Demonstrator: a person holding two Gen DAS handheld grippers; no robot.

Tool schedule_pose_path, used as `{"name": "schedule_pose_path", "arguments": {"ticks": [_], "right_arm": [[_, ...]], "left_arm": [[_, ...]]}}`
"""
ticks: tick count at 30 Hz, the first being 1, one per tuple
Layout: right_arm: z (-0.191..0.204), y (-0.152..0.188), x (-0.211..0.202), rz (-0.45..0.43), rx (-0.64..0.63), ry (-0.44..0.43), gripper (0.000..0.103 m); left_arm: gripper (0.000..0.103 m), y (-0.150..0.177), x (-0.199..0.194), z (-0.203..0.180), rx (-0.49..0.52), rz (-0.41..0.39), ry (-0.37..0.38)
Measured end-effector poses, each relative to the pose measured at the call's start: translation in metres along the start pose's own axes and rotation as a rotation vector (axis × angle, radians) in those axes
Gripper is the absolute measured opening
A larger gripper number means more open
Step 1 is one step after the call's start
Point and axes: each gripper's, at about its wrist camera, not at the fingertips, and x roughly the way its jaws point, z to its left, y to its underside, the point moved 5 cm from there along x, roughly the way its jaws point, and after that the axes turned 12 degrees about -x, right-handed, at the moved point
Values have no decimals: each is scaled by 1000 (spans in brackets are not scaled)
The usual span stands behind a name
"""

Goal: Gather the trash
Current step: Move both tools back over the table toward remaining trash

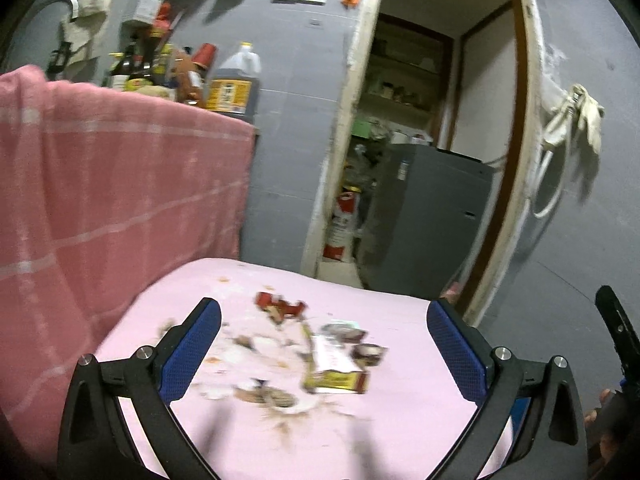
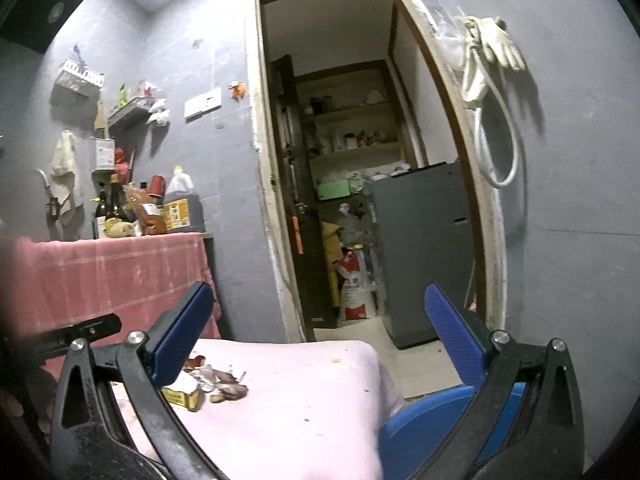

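Note:
Trash lies scattered on a pink cloth-covered surface (image 1: 400, 420): a yellow and red flattened carton (image 1: 338, 378), a red wrapper (image 1: 280, 306), small round dark pieces (image 1: 368, 352) and brown scraps (image 1: 268, 396). My left gripper (image 1: 324, 344) is open and empty, its blue pads on either side of the trash, above it. My right gripper (image 2: 320, 336) is open and empty, further right over the same surface (image 2: 300, 400); the carton (image 2: 182, 396) and scraps (image 2: 230, 390) show by its left finger.
A table under a pink checked cloth (image 1: 120, 184) with bottles and a large jug (image 1: 236, 80) stands at the left. An open doorway (image 2: 360, 160) ahead shows shelves, sacks and a grey appliance (image 2: 424, 248). A blue seat edge (image 2: 432, 412) shows under the pink cloth.

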Motion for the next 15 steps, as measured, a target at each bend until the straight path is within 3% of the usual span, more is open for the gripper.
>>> {"name": "schedule_pose_path", "arguments": {"ticks": [8, 15], "right_arm": [[36, -1, 9, 4, -68, -61, 103], [51, 9, 31, 78, -67, -157, 103]], "left_arm": [[101, -4, -11, 40, -15, -14, -69], [101, 9, -8, 54, 60, 37, -102]]}}
